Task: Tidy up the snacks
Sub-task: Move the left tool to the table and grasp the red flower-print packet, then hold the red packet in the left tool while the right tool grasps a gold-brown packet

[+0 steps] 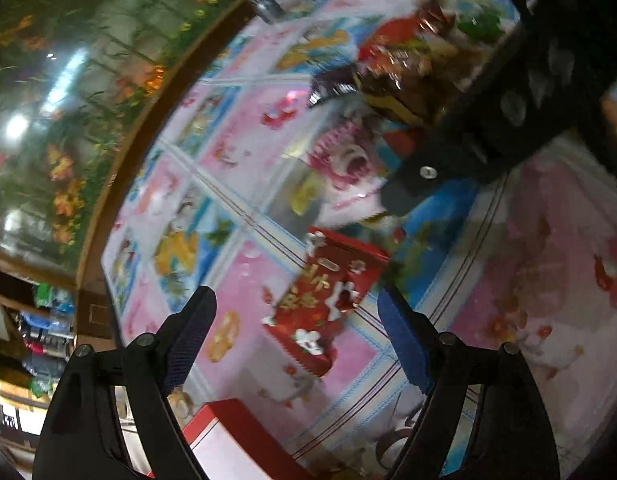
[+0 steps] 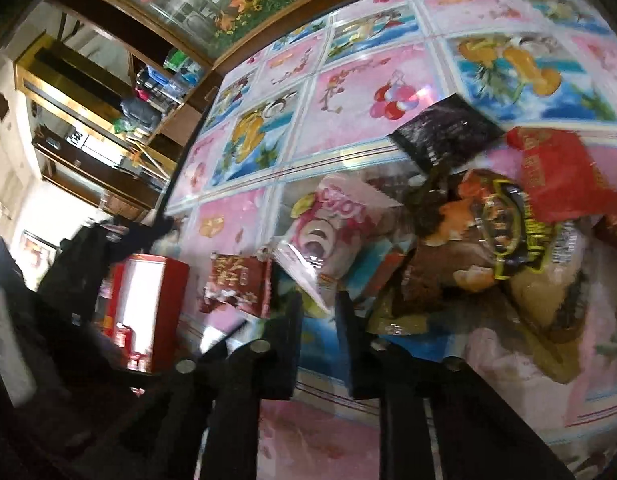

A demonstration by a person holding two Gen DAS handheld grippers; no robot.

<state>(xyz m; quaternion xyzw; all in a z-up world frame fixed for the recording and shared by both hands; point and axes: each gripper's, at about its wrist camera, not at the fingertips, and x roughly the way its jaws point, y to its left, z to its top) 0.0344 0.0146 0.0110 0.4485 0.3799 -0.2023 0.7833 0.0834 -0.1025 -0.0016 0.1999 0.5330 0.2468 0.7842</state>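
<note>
while the left claw (image 1: 296,316) hangs with its fingers spread wide and nothing between them, a red snack packet (image 1: 328,300) lies flat on the tabletop (image 1: 244,152) in the gap beyond its tips. a red box (image 1: 228,432) sits nearer, low in the left wrist view. the right claw (image 2: 318,312) is nearly closed over the corner of a pink snack bag (image 2: 328,232); whether it truly grips is hard to tell. beside it lies a heap of snack packets (image 2: 488,232), a black packet (image 2: 444,132) at its far edge.
</note>
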